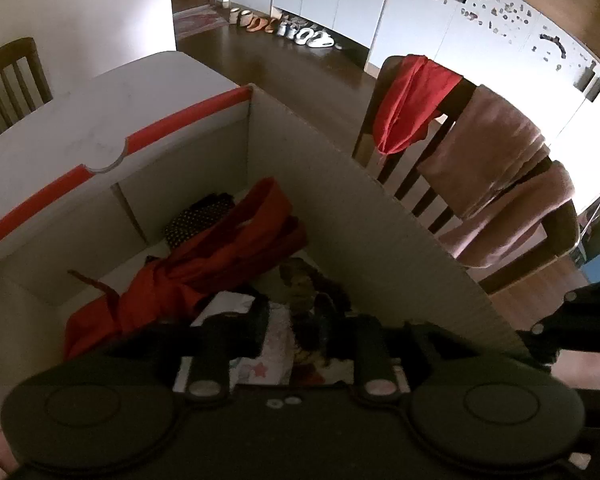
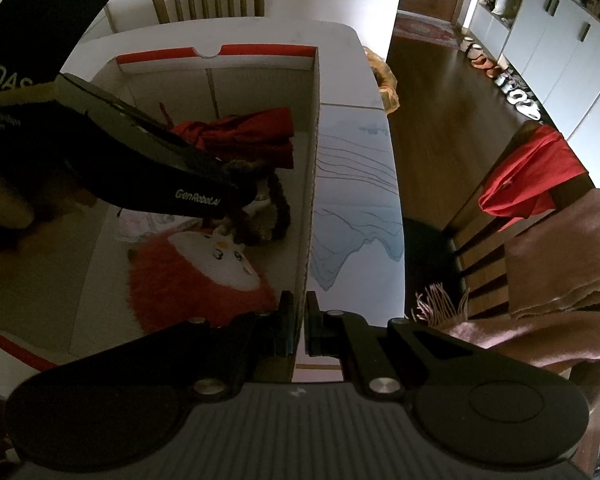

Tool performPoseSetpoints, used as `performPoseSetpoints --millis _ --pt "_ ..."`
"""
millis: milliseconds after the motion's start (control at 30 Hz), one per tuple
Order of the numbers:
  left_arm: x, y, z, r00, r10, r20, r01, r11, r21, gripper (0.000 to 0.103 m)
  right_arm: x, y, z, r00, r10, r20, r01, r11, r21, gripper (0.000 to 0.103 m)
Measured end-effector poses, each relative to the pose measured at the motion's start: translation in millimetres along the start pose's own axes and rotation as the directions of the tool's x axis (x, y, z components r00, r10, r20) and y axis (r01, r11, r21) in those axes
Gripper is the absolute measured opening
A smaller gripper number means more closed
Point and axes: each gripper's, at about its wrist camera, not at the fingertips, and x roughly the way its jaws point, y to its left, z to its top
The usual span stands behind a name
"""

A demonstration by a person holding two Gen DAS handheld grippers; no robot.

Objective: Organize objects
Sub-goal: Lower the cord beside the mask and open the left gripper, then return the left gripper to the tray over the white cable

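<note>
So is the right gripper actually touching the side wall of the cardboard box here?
Touching. In the right wrist view the right gripper has one finger on each side of the cardboard box wall, closed against its edge with no gap visible.

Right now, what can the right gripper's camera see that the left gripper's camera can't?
Only the right wrist view shows the fluffy red plush toy in the box, the blue-lined drawing on the table, and the right gripper pinching the box wall. Only the left wrist view shows the dark dotted cloth. Both show the cardboard box, the red garment inside, and the chair draped with clothes.
</note>
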Motion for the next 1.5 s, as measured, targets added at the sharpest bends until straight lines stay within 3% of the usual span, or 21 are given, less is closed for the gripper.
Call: performPoseSetpoints --millis 100,200,300,867,1233,1333,1500 --pt "-5.2 0.8 -1.8 1.0 -0.006 0.019 0.006 1.0 -0.003 0.049 -0.1 0.0 0.3 1.0 -0.001 0.0 0.001 1.0 0.001 0.005" --pt "-10.2 -1.0 -3.6 1.0 -0.011 0.026 0.01 1.0 0.005 0.052 0.3 -0.1 0.9 1.0 -0.001 -0.001 0.001 1.0 0.002 0.005" --pt "-16.2 -0.4 -6.1 0.999 -0.012 0.041 0.013 1.0 -0.003 0.061 0.6 -0.1 1.2 1.0 -0.002 -0.001 0.002 1.0 0.002 0.005" --pt "-72.7 -0.9 -18.5 0.988 -0.009 0.151 0.009 1.0 0.003 0.08 -0.5 -0.6 -1.5 1.0 -0.003 0.003 0.003 1.0 -0.004 0.005" --pt "-114.1 17.4 -37.7 0.973 0.019 0.231 -0.003 0.998 -0.07 0.091 -3.0 -0.3 -2.9 1.0 -0.007 0.006 0.007 1.0 -0.015 0.005" --pt "-126.7 25.9 -46.2 0.965 0.042 0.258 -0.017 0.995 -0.098 0.099 -3.2 -0.3 -3.1 1.0 -0.007 0.006 0.007 1.0 -0.017 0.005" --pt "-146.5 44.9 -63.6 0.954 0.081 0.288 -0.037 0.987 -0.156 0.101 -3.2 0.3 -2.3 1.0 -0.01 0.006 0.01 1.0 -0.018 0.005"
